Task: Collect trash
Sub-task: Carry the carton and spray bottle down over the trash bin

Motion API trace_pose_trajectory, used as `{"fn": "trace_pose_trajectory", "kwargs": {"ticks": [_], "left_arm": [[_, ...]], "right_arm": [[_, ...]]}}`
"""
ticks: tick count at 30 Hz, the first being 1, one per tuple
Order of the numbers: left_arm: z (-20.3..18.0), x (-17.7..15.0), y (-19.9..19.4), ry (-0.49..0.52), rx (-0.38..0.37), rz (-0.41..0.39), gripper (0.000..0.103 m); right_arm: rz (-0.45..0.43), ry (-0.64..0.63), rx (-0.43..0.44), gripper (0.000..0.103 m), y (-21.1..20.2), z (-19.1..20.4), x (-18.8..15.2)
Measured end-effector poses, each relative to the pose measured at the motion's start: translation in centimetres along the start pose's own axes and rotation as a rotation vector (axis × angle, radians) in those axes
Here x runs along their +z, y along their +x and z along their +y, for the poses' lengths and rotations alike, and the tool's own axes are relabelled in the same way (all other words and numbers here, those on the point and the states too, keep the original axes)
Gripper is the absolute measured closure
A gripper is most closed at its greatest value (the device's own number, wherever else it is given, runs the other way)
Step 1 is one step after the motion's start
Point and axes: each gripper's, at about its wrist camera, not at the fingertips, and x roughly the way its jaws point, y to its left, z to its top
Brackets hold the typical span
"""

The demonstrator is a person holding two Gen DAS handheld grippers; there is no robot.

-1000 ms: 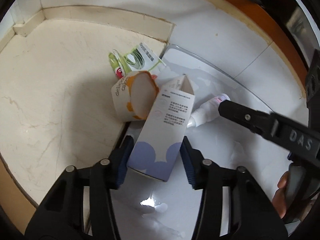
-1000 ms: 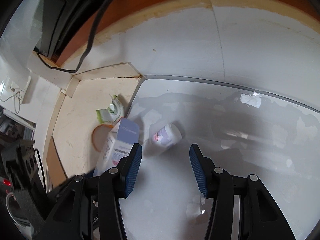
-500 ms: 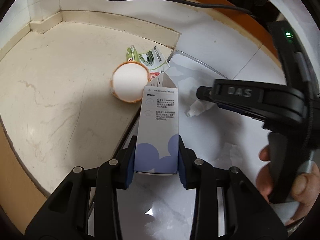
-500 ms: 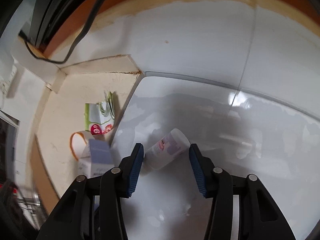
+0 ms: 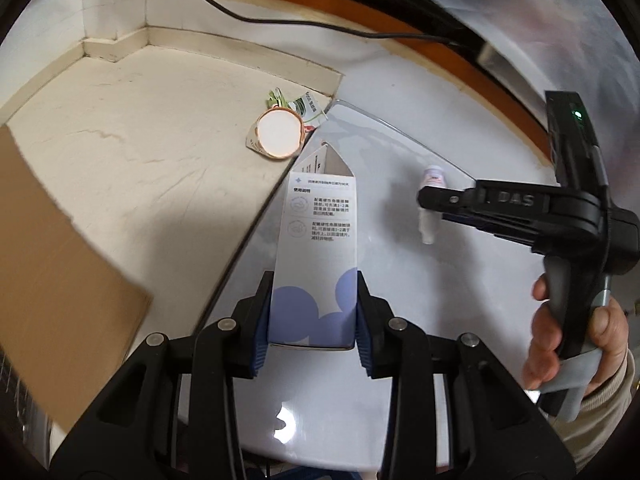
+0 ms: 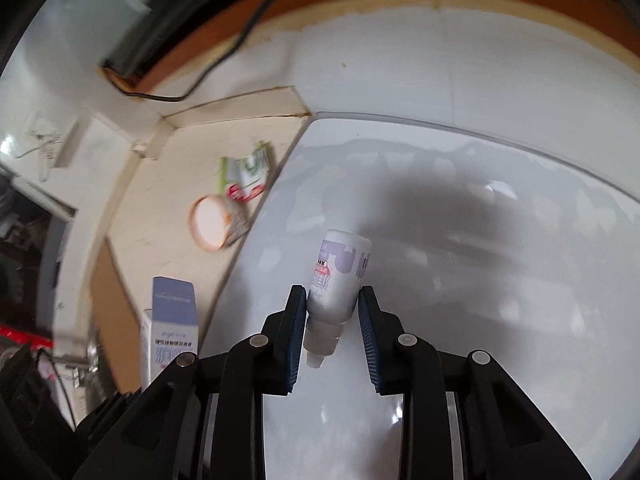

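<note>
My left gripper [image 5: 314, 316] is shut on a tall white and lilac carton [image 5: 318, 240], held raised above the white glass table [image 5: 400, 340]. The carton also shows in the right wrist view [image 6: 172, 320]. My right gripper [image 6: 332, 332] is shut on a small white dropper bottle [image 6: 338, 276], nozzle pointing back towards the camera. The bottle also shows in the left wrist view [image 5: 432, 200], beside the right gripper's fingers [image 5: 444, 200]. A paper cup [image 5: 278, 134] lies on its side on the cream floor by the table edge, with a green and white wrapper [image 5: 304, 106] just behind it.
A brown cardboard sheet [image 5: 60, 288] lies at the left. A black cable [image 5: 280, 20] runs along the wall above the orange-brown skirting. The cream floor meets a raised ledge [image 5: 240, 52] at the back. The cup [image 6: 216, 222] and wrapper [image 6: 244, 172] also show in the right wrist view.
My left gripper has lifted the carton up and back from the cup. My right gripper has closed on the dropper bottle and raised it off the table.
</note>
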Motion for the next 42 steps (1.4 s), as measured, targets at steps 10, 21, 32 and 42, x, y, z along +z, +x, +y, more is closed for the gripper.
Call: {"fn": "trace_pose_trajectory", "kwargs": {"ticks": [10,21,32,42], "left_arm": [[-1.2,-6.7,-9.2,0.049,0.037,-0.017,0.071],[-0.5,-18.6,-13.6,0.082,0.094,0.046,0.071],[-0.5,-30.2,-10.0,0.104,0.148,0.151,0.071],[1.4,-36.5,-3.7,0.023,0.154,0.209,0.071]], "right_arm": [[-0.013,-0.038,0.195,0.077,-9.9,0.2,-10.4],[0.083,-0.232,0.241,0.077,-14.0,3.4,-24.6],[0.175,-0.456,0.152,0.077,-10.7,4.9,-37.9],[0.329,-0.390,0.089,0.077,-0.4,0.6,-43.3]]}}
